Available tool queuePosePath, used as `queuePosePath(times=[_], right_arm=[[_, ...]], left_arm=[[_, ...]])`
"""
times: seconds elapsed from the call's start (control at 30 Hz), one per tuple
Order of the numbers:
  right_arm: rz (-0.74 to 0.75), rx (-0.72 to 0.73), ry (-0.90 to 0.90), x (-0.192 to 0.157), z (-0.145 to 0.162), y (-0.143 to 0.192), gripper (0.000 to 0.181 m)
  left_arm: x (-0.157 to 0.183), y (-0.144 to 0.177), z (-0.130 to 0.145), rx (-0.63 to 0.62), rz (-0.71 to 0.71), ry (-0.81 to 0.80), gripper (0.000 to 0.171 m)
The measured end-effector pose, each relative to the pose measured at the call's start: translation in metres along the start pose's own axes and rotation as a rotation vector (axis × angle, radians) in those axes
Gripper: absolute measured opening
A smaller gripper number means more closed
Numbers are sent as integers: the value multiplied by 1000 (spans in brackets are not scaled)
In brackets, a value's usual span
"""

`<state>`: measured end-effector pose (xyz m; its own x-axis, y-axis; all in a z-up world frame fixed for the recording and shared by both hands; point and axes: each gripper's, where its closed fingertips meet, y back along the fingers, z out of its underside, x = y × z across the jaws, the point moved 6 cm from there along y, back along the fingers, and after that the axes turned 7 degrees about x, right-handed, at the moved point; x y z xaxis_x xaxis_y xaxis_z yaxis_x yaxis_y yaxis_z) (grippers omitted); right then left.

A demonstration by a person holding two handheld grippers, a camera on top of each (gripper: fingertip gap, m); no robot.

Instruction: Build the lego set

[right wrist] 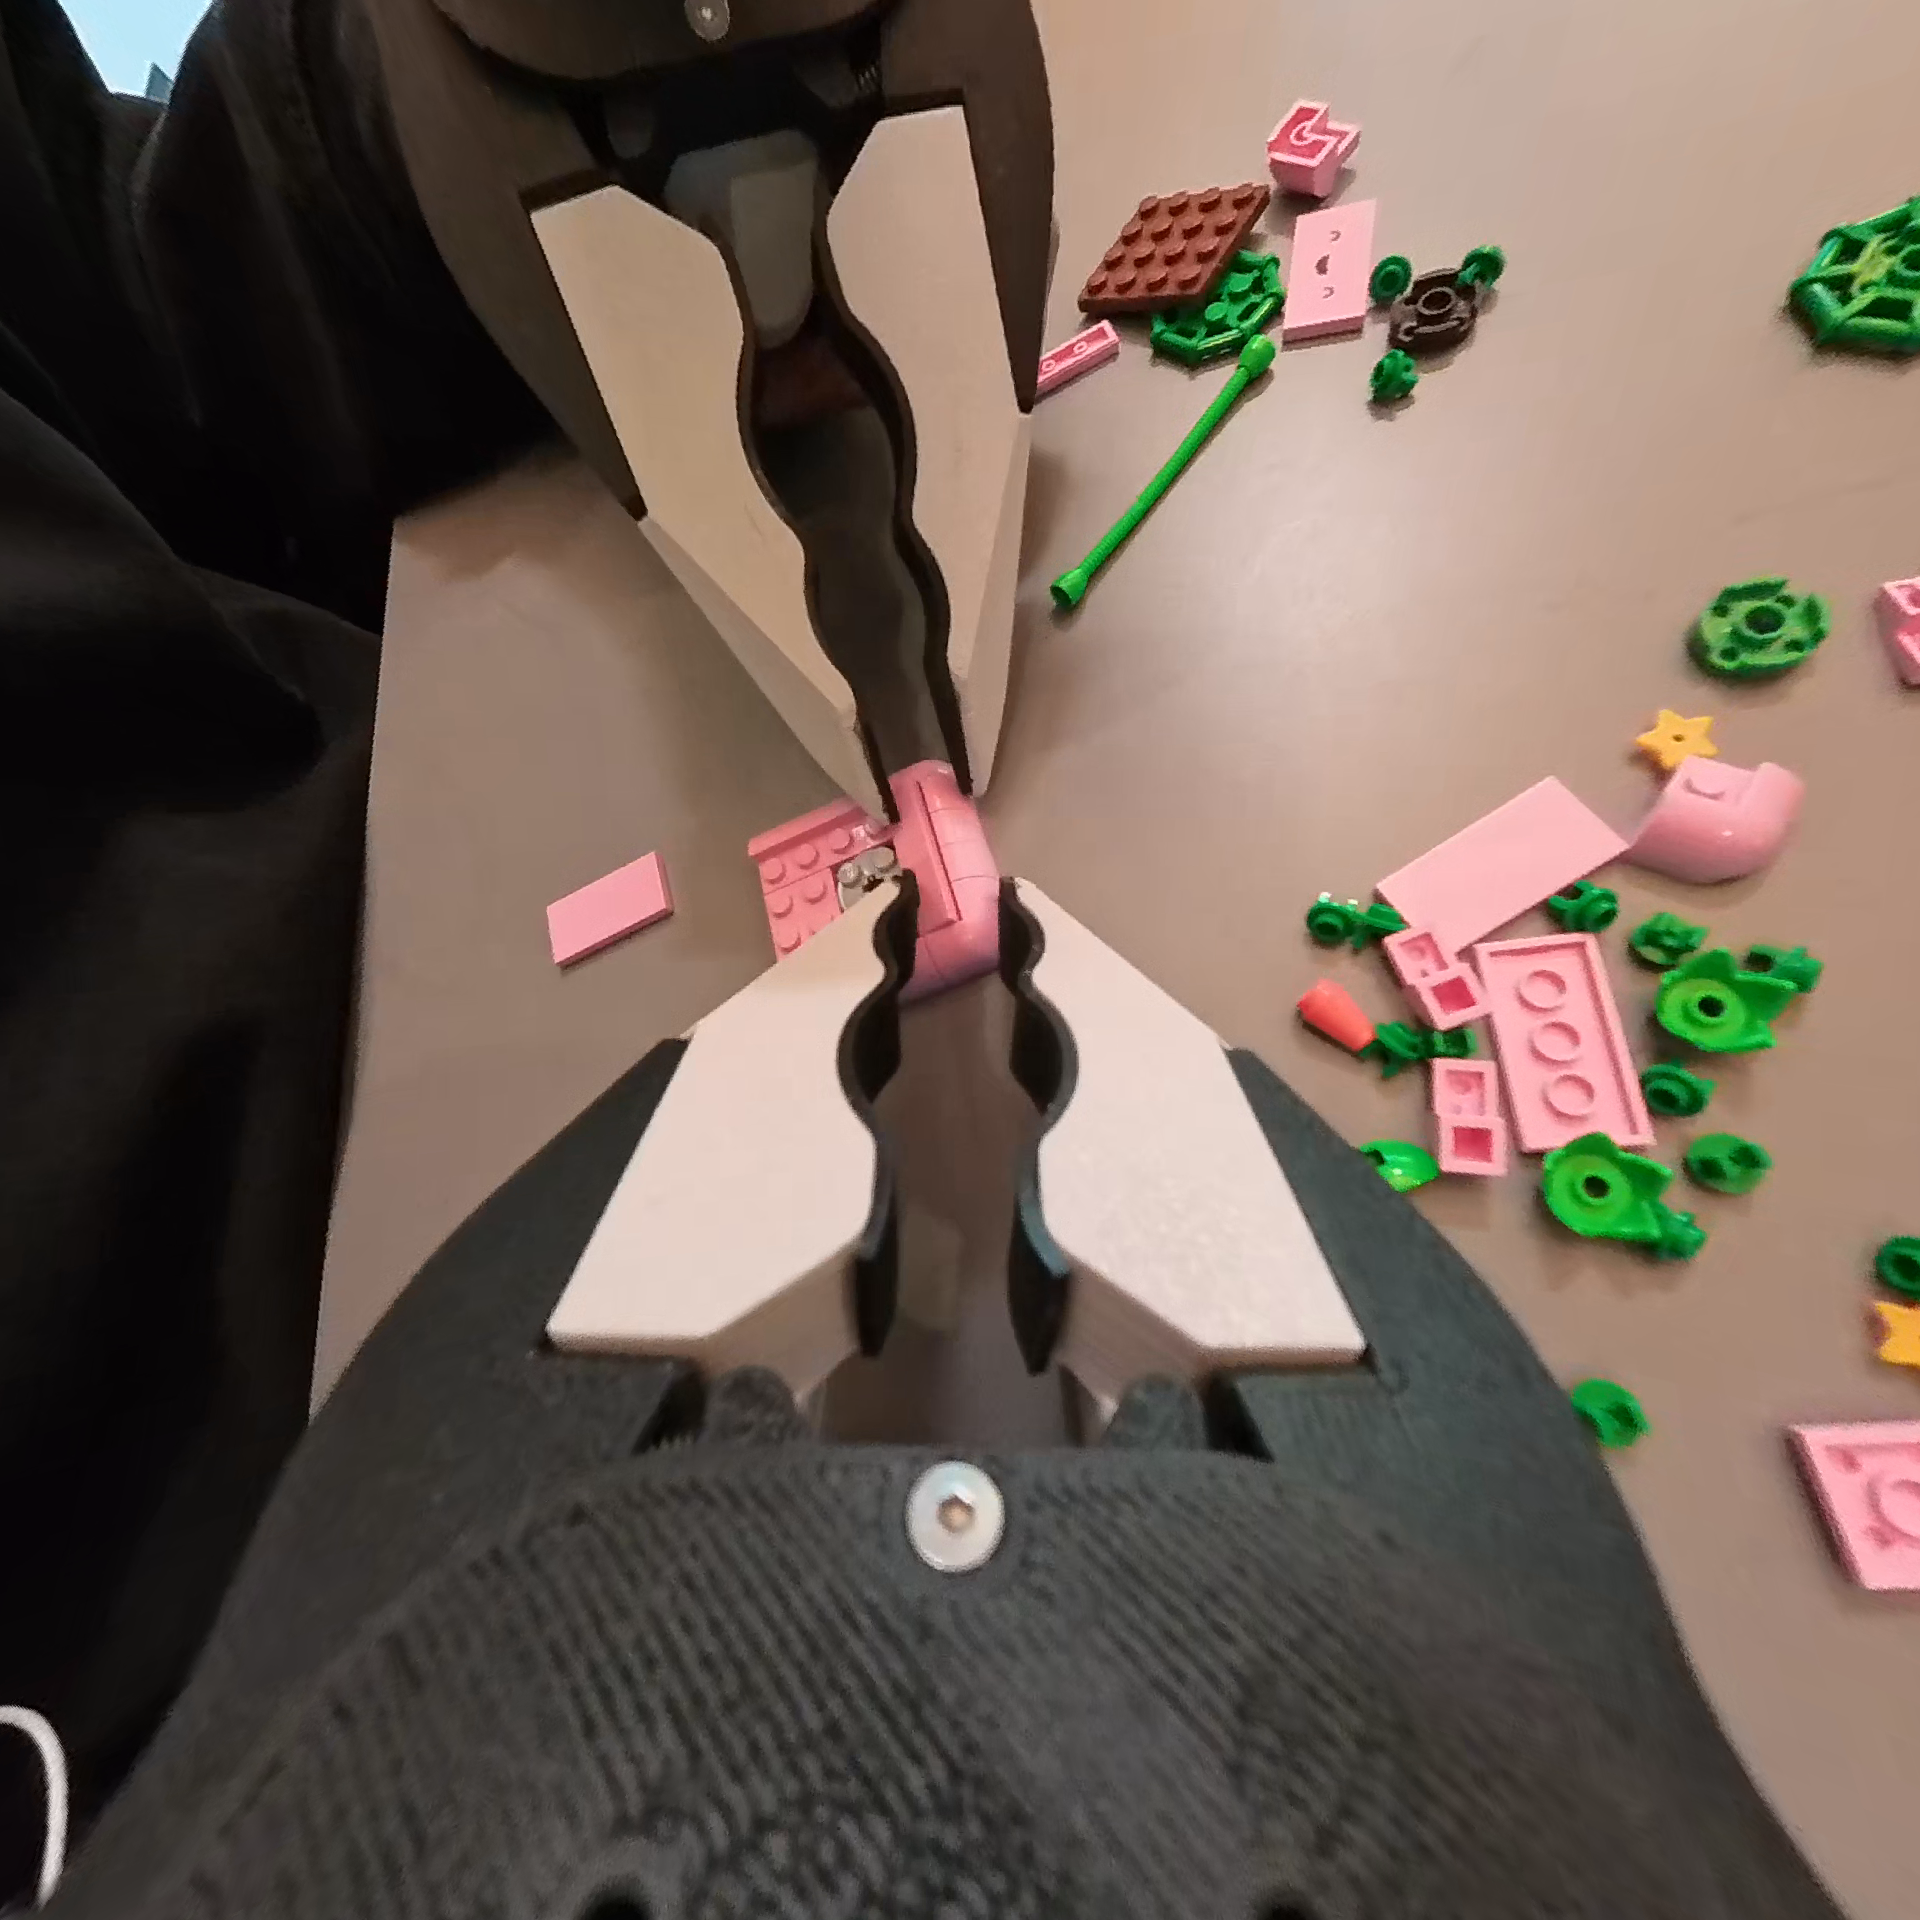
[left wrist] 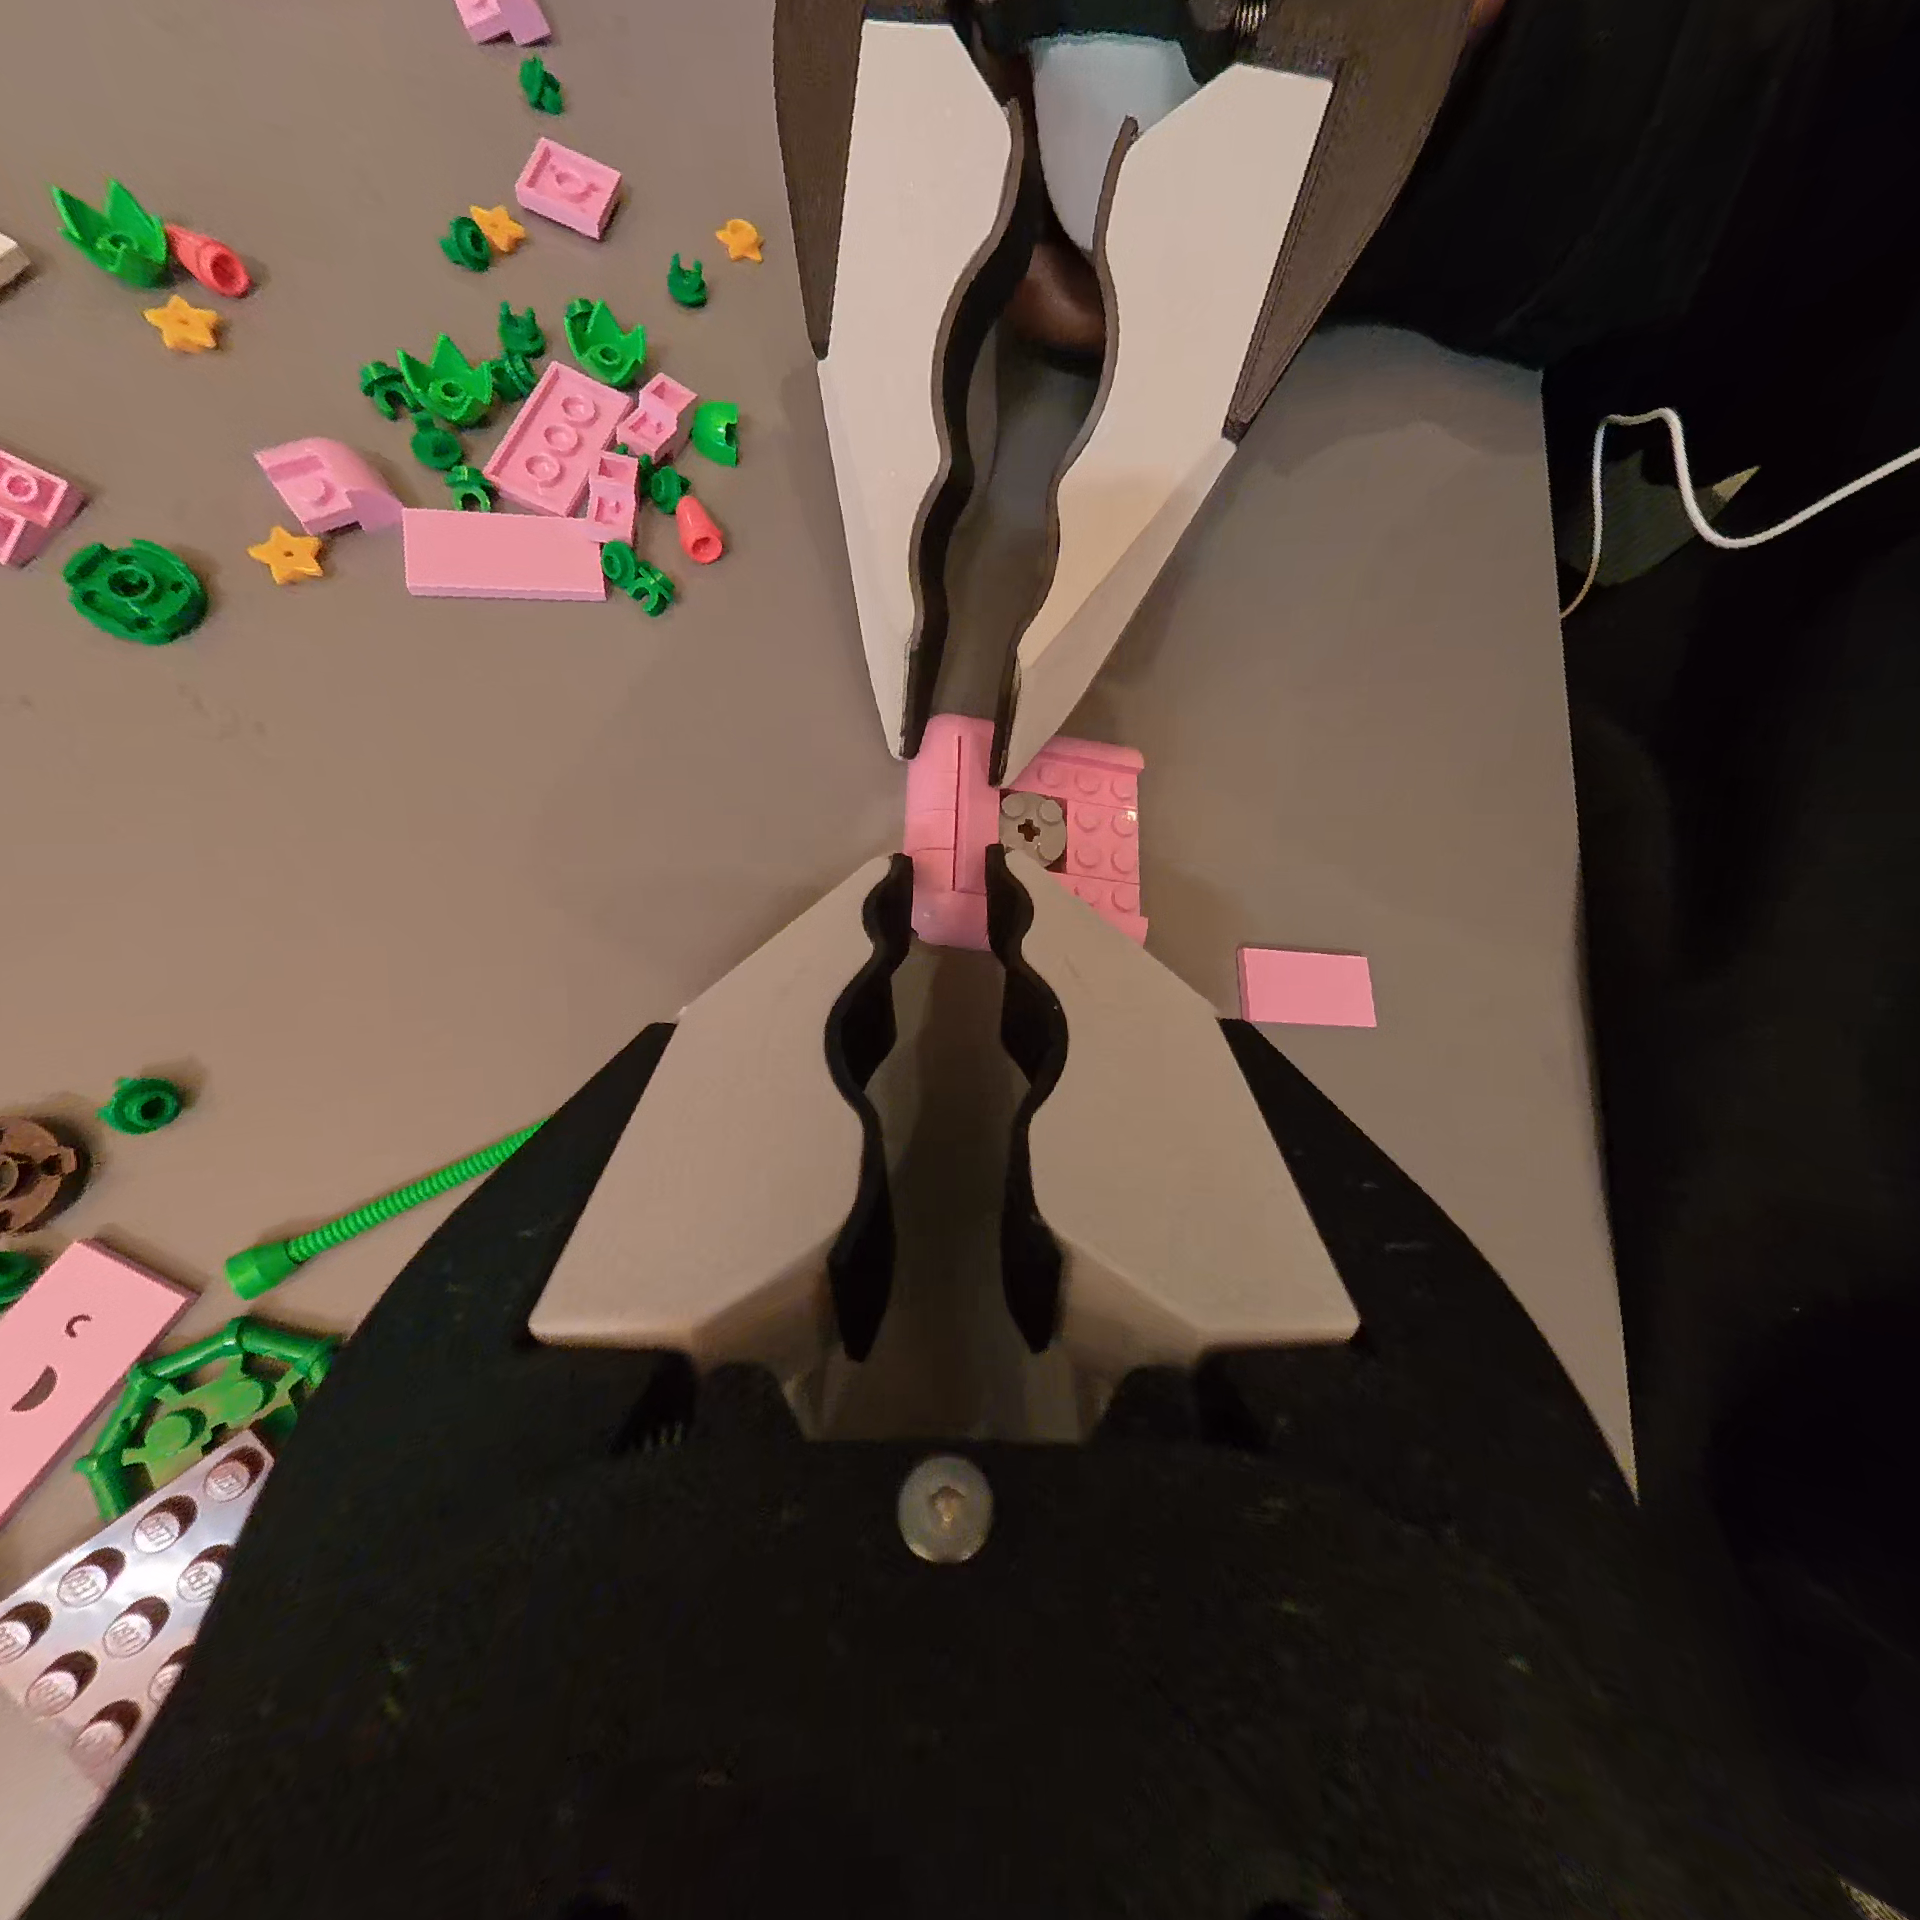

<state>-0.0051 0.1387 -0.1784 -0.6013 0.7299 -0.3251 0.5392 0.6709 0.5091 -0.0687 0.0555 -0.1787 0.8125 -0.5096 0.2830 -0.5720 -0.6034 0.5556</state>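
No readable text, labels or numbers.

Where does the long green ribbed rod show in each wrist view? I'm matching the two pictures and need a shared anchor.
Left wrist view: the green rod lies lower left on the table, running under the left gripper's black body.
Right wrist view: the green rod lies upper right of centre, slanting, below the brown plate.
Shared landmark: the pink assembly between both grippers' fingertips.
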Motion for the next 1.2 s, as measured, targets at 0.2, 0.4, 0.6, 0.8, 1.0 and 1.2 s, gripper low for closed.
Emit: queuePosePath(times=[0.2, 0.4, 0.6, 0.8, 1.0, 1.2], right_arm=[[-5, 0, -11, 0, 0, 0, 15], [-41, 26, -21, -2, -2, 2, 0], [-28, 24, -11, -1, -2, 2, 0], [10, 10, 35, -2, -2, -1, 13], [-43, -16, 57, -8, 1, -2, 36], [-35, -21, 81, -10, 1, -3, 35]], left_arm=[[0, 0, 0, 4, -3, 25, 14], [0, 0, 0, 6, 4, 30, 13], [0, 0, 0, 9, -2, 23, 12], [1, 0, 0, 11, -1, 24, 11], [-3, -1, 0, 4, -36, 26, 0], [-2, -1, 0, -3, -20, 28, 0]])
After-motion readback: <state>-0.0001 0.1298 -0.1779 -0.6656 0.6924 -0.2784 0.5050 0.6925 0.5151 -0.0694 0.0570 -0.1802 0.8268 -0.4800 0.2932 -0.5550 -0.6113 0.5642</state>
